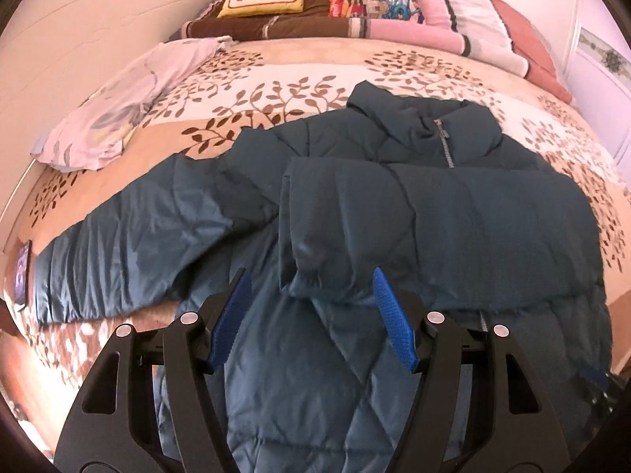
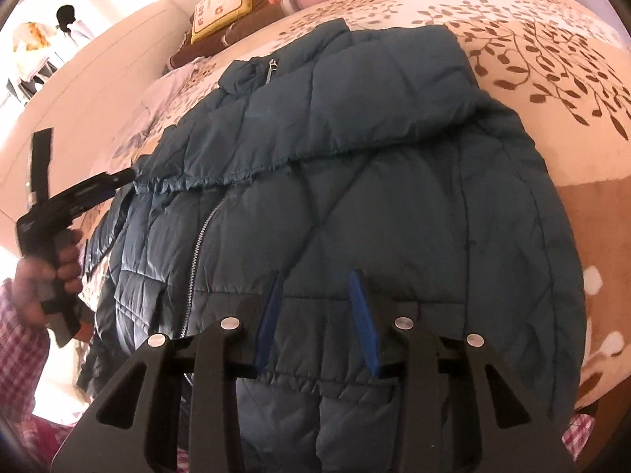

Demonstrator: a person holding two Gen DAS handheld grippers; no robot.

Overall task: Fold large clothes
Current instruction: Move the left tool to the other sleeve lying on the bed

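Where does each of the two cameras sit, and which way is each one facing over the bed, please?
Left wrist: sits on the left gripper, facing up the bed toward the pillows, over the jacket's folded-in sleeve; only its own open fingers show.
Right wrist: sits on the right gripper, low over the jacket's hem, looking along the zipper; its open fingers show, plus the person's left hand holding the other gripper at the sleeve's cuff.
Shared: jacket, bed, pillows.

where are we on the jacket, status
Left gripper open over the folded sleeve cuff. Right gripper open at the jacket hem. Other sleeve still spread on the bed.
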